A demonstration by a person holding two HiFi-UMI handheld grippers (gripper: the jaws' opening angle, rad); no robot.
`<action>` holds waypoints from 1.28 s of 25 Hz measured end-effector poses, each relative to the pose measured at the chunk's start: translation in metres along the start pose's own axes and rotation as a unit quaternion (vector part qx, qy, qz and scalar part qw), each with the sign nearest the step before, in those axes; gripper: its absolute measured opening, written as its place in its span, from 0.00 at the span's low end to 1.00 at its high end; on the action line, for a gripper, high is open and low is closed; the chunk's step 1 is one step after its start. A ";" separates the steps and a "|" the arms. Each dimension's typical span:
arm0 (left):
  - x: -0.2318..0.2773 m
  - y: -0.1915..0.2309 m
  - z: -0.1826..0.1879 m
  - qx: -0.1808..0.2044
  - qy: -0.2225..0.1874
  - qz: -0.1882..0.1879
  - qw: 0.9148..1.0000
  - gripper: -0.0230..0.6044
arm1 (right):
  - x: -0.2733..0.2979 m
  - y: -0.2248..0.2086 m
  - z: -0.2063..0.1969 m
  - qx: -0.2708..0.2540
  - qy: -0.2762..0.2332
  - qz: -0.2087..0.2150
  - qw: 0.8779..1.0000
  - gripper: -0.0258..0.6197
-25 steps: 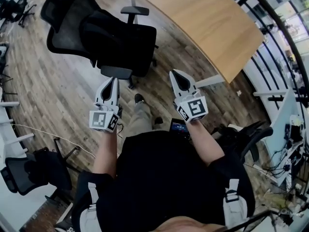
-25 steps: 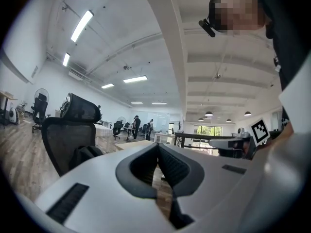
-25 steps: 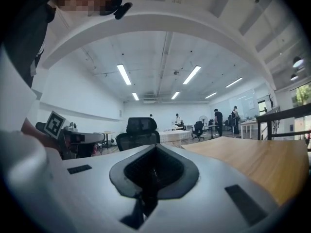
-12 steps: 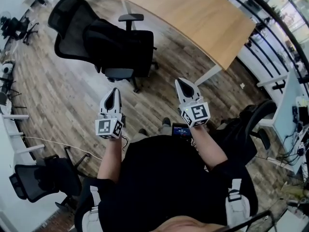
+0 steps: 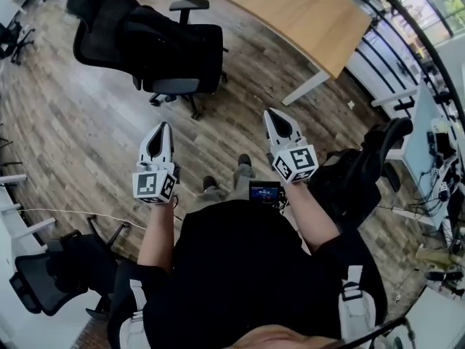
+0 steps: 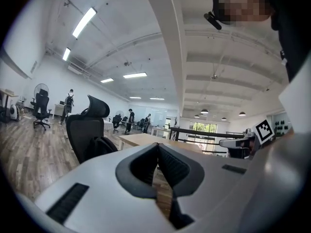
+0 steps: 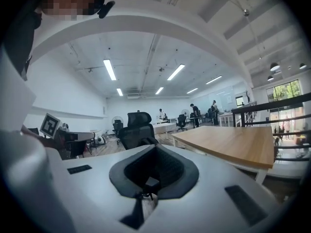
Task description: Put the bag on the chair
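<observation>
Head view: from the person's head, looking steeply down over both arms to the floor (image 5: 73, 137), with a black chair (image 5: 167, 49) and a table (image 5: 290, 9) farther ahead.

Left gripper view: set low, just behind the left gripper (image 6: 156, 145). It looks roughly level along the jaws, which fill the lower frame, and out across the room.

Right gripper view: the same setting on the right gripper (image 7: 154, 148).

All three views share the chair and table. Each gripper view also catches the other gripper's marker cube at its edge.
</observation>
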State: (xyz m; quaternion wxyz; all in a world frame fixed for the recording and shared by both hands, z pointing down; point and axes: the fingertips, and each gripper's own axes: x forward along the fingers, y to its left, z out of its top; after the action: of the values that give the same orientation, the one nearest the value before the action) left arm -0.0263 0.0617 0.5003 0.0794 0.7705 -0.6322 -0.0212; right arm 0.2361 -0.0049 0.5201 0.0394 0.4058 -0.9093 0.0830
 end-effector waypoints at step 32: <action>0.010 -0.047 -0.008 -0.027 0.003 -0.019 0.999 0.04 | -0.014 -0.008 -0.004 0.006 -0.008 0.011 1.000 0.05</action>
State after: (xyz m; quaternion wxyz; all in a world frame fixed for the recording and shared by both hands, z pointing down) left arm 0.0222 0.0611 0.5019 0.1013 0.7801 -0.6162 -0.0377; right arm 0.2510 0.0007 0.5232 0.0290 0.3965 -0.9135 0.0861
